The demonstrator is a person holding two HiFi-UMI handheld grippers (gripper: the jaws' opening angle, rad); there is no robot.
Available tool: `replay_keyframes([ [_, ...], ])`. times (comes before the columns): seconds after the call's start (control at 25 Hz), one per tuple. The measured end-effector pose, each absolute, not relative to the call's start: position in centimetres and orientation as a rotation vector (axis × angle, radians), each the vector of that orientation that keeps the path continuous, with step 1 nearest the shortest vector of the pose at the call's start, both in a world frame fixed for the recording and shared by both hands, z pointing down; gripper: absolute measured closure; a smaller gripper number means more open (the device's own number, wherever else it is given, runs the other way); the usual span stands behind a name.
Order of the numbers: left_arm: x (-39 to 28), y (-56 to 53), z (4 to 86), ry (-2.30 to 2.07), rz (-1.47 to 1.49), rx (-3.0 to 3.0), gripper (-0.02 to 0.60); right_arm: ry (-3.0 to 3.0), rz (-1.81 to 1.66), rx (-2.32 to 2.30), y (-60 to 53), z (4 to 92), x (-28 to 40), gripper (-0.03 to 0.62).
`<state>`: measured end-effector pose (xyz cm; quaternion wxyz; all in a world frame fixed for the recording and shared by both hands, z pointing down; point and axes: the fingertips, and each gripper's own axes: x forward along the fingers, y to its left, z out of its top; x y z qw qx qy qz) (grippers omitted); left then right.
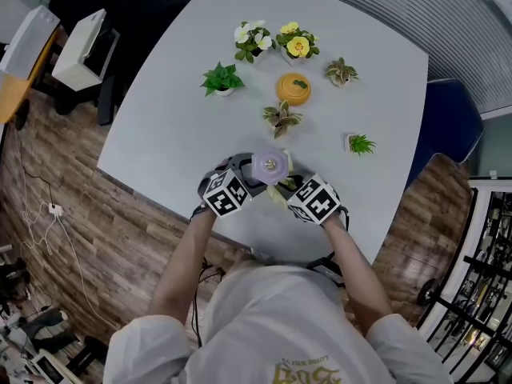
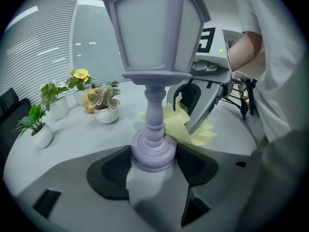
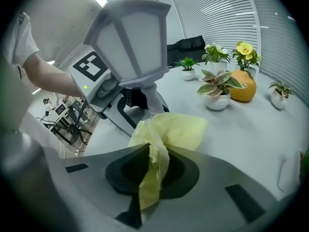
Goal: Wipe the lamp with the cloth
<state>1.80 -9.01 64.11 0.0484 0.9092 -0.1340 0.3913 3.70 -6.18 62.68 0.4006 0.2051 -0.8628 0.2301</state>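
Your left tool [image 2: 153, 158] is clamped on the lamp [image 2: 154, 81]. Both jaws stand wide and press on the round base from either side. The lamp stands upright on the surface [image 1: 176, 118], near the 6 o'clock edge in the head view, right in front of you and between both tools.

Lamp look: lilac lantern style. The faceted head has pale frosted panels in a lilac frame and flares wider toward the top. Under it are a flat collar, a slim turned post and a stepped round base. From above, the cap is a lilac disc with a small metallic centre.

Your right tool [image 3: 154, 168] is shut on the cloth [image 3: 169, 132]. It's pale yellow, with a pinched fold running down between the jaws and the rest bunched out ahead of them. In the right tool view the bunch sits up against the lower post and hides the base. In the left tool view it shows at 3 o'clock of the post, low down, just behind the base.

At 12 o'clock from the lamp, well apart, stand the potted plants [image 1: 282, 118] and an orange pot [image 1: 294, 89]. One plant has a yellow flower [image 1: 297, 45] and one has white flowers [image 1: 253, 38].
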Motion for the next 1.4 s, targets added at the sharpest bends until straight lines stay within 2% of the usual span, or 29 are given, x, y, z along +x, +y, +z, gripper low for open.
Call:
replay_keyframes([
  [0.56,1.8,-9.0,64.2,-0.409,1.193,2.773,0.275,-2.144,0.579,0.606,-8.7,63.1,5.4,0.546],
  [0.88,1.9,-9.0,64.1,-0.419,1.182,2.788,0.275,-2.142,0.559,0.776,-11.1,62.6,5.9,0.546],
  [1.12,1.7,-8.9,63.8,-0.486,1.145,2.833,0.274,-2.141,0.576,0.961,-10.6,61.0,8.8,0.546],
  [1.4,0.8,-7.8,62.2,-0.673,0.945,2.716,0.275,-2.238,0.565,1.12,-8.8,56.4,10.0,0.546],
])
